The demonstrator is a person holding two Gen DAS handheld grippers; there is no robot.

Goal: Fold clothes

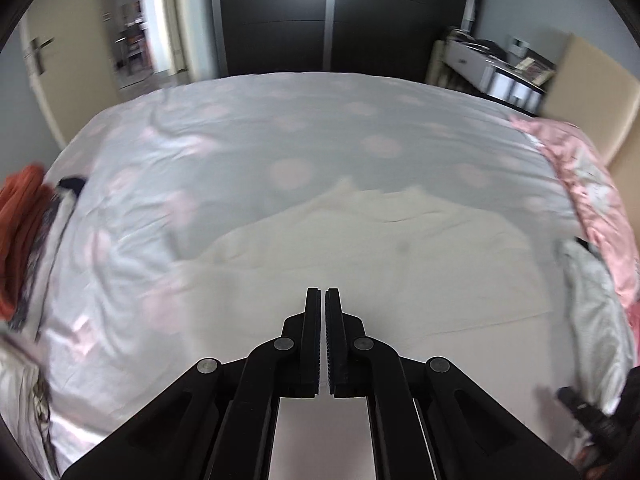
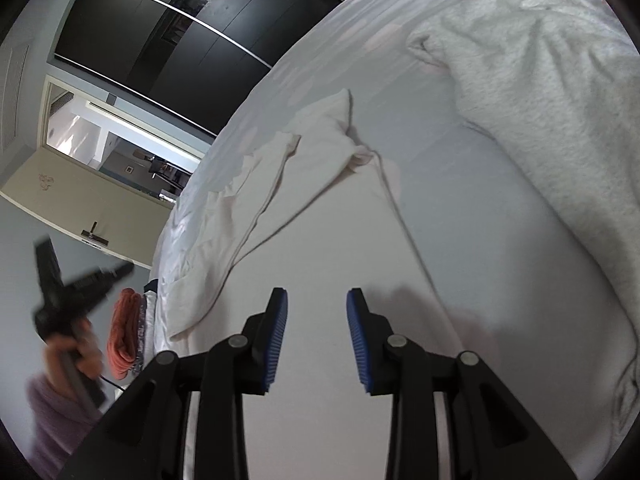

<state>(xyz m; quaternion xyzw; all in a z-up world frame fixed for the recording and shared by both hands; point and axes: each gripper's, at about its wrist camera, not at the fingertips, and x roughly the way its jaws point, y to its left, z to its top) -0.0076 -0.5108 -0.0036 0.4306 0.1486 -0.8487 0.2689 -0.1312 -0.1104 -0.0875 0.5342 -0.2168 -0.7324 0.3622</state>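
A cream-white garment (image 1: 360,248) lies spread flat on the bed; in the right wrist view (image 2: 320,216) its sleeve and seams run away from me. My left gripper (image 1: 323,292) is shut and empty, held above the garment's near part. It shows blurred at the far left of the right wrist view (image 2: 76,284), held in a hand. My right gripper (image 2: 316,300) is open and empty, just above the garment's near part.
The bed sheet (image 1: 280,128) is light grey with pink spots. A grey fleece garment (image 2: 540,92) lies to the right. Orange and dark clothes (image 1: 24,232) are piled at the left edge. A pink cover (image 1: 592,200) lies on the right. A dark wardrobe (image 1: 332,16) stands beyond.
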